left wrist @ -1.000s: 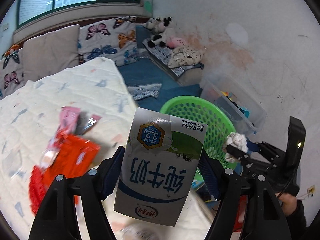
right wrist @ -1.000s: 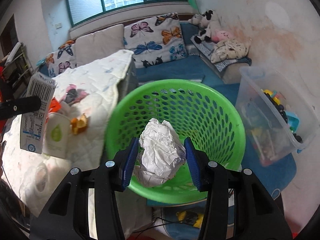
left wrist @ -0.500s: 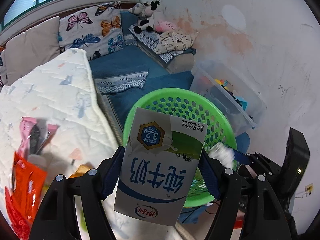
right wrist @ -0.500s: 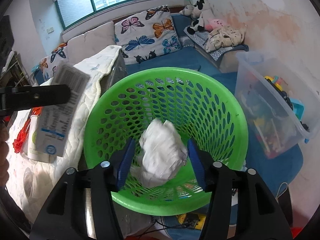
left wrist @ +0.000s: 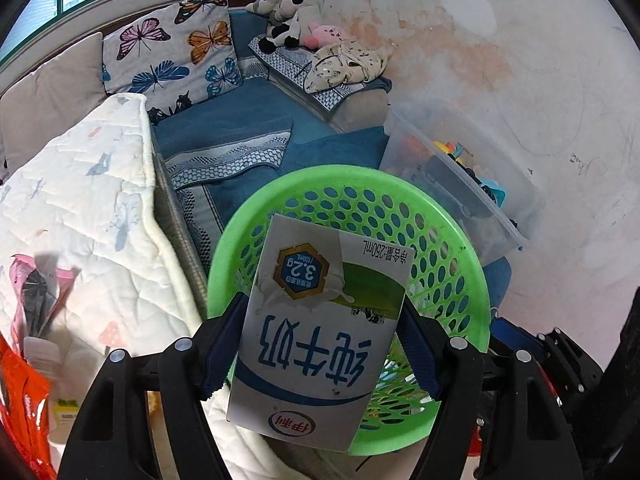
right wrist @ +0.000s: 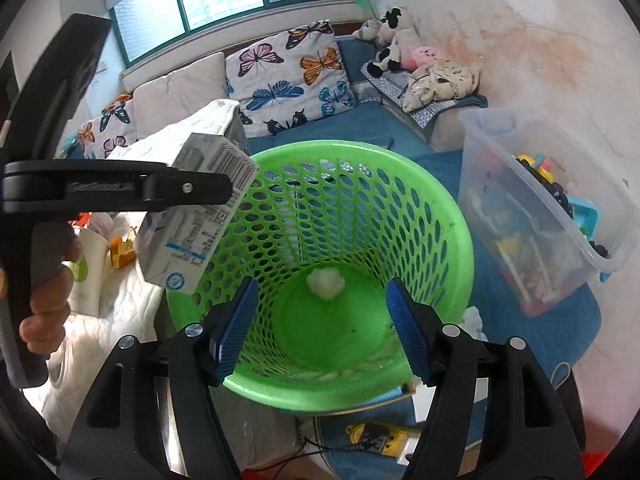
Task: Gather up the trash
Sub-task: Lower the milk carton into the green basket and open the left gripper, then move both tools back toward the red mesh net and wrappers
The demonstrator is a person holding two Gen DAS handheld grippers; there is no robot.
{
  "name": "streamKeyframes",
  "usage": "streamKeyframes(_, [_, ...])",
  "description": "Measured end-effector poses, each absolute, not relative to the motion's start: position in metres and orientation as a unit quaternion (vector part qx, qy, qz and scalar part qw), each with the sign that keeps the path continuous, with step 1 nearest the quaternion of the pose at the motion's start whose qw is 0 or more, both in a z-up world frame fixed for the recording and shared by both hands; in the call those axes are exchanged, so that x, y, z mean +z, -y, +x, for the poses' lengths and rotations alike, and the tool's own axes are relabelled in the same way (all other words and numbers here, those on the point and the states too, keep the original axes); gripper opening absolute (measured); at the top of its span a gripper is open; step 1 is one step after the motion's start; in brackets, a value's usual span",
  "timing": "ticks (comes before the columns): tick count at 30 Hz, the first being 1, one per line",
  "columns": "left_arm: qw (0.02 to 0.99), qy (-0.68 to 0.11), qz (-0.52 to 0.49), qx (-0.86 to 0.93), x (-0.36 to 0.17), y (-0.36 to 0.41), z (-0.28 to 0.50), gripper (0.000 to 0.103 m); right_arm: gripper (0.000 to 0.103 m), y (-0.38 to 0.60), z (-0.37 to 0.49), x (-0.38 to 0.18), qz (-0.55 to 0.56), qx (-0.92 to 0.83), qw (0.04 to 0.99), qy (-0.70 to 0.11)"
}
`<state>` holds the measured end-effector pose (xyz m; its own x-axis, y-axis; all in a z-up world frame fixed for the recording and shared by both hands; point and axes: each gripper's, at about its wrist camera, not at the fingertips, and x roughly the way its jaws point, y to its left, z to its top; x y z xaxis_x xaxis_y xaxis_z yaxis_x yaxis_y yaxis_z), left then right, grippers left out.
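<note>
Item: milk carton [left wrist: 320, 332], small, white and blue with printed label. Location: at the near-left rim of the green basket [right wrist: 400, 184], hanging over its edge, not yet inside.

Hold: your left gripper [left wrist: 320, 340] has both blue pads pressed on the carton's two side faces, jaws roughly mid-spread, carton upside down.

Handling, as judged: light and likely empty; thin card walls that dent under squeeze, so keep your hold across the side faces near the middle, where the folds stiffen it. The coated surface may slip if you ease off slowly.

Item: crumpled paper ball [right wrist: 326, 283], white, soft, near weightless. Location: on the basket's floor, loose.

Your right gripper [right wrist: 320, 332], above the basket's near rim, has its jaws opening, with nothing between them.
</note>
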<state>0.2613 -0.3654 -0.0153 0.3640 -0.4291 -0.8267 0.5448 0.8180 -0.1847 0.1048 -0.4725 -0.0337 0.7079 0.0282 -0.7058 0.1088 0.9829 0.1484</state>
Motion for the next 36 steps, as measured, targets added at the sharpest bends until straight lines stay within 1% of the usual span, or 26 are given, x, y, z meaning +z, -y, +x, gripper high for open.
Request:
streamKeyframes(6, [0.821, -0.484, 0.065, -0.296, -0.02, 0.372, 0.259, 0.071, 0.07, 0.477, 0.095, -0.037, 0.103, -0.022, 0.919, -0.381])
streamKeyframes(7, [0.82, -0.486, 0.065, -0.296, -0.02, 0.372, 0.259, 0.072, 0.071, 0.478, 0.094, -0.037, 0.105, -0.022, 0.919, -0.381])
streamKeyframes(8, [0.819, -0.487, 0.064, -0.297, -0.021, 0.372, 0.258, 0.076, 0.071, 0.478, 0.093, -0.038, 0.106, -0.022, 0.918, -0.381])
streamKeyframes(13, [0.822, -0.481, 0.059, -0.299, -0.017, 0.368, 0.254, 0.08, 0.071, 0.473, 0.087, -0.037, 0.106, -0.019, 0.918, -0.383])
streamKeyframes(18, [0.826, -0.476, 0.048, -0.298, -0.01, 0.352, 0.247, 0.08, 0.072, 0.465, 0.081, -0.035, 0.107, -0.016, 0.918, -0.381])
streamKeyframes(27, [0.856, -0.449, 0.036, -0.253, 0.015, 0.285, 0.232, 0.08, 0.075, 0.441, 0.07, -0.029, 0.105, -0.006, 0.921, -0.375])
streamKeyframes(36, [0.885, -0.427, 0.003, -0.186, 0.031, 0.191, 0.221, 0.081, 0.077, 0.403, 0.073, -0.021, 0.099, 0.015, 0.923, -0.372])
